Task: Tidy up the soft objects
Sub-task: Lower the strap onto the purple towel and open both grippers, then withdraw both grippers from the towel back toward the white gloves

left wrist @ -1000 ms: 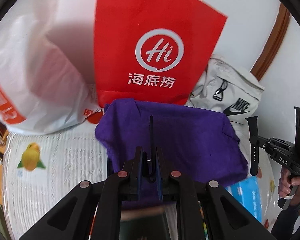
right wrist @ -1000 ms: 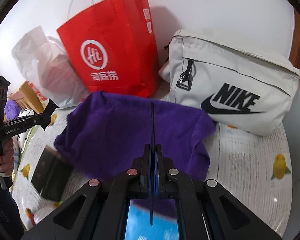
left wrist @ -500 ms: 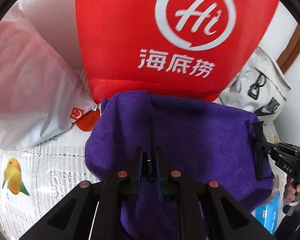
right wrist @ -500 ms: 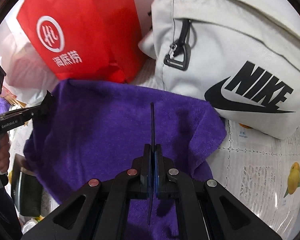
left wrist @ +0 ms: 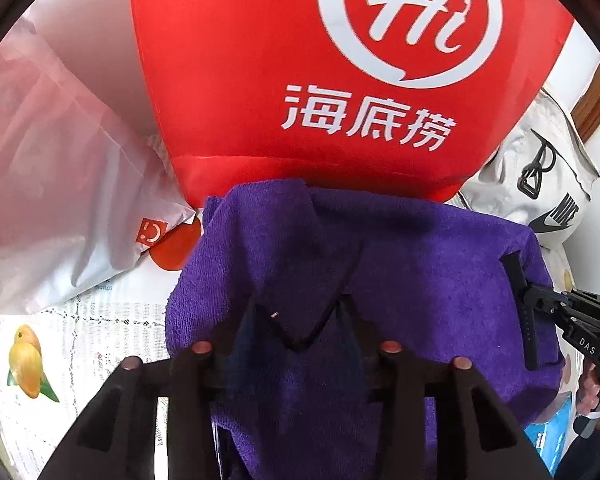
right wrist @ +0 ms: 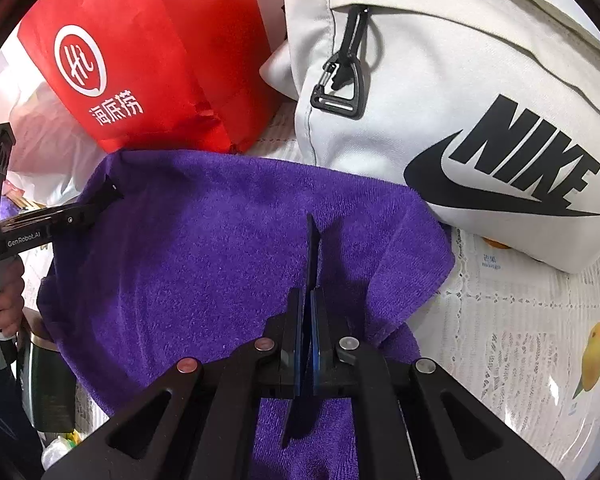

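Releasing the purple towel (left wrist: 400,264) is the change to note: the left gripper (left wrist: 300,320) was pinched together on the cloth half a second ago and its jaws have just been opening, now standing apart with towel fabric lying slack between them and no pad pressing on it. The right gripper (right wrist: 310,276) remains clamped on the towel, its jaws drawn together on a fold of the cloth. Both grippers sit lower and closer to the red paper bag (left wrist: 340,80) than one second ago, and the towel now lies spread on the counter (right wrist: 520,340).

Judgement: the laying-down step is half complete; the right gripper should release next, after which the towel can be folded or squared.

Position of the towel relative to the red paper bag:
- Far edge of the towel touches or just meets the bag's base
- The left corner of the towel, as the left wrist view shows it, lies near the white plastic bag (left wrist: 60,180), which stands beside the red bag
- The right corner of the towel runs up against the grey Nike bag (right wrist: 460,120), which stands on the other side of the red bag

Open room: none beyond the towel toward the red bag. Bare counter shows only on the side away from the red bag and to the right of the towel in the right wrist view. Withdraw the grippers upward or back, not forward
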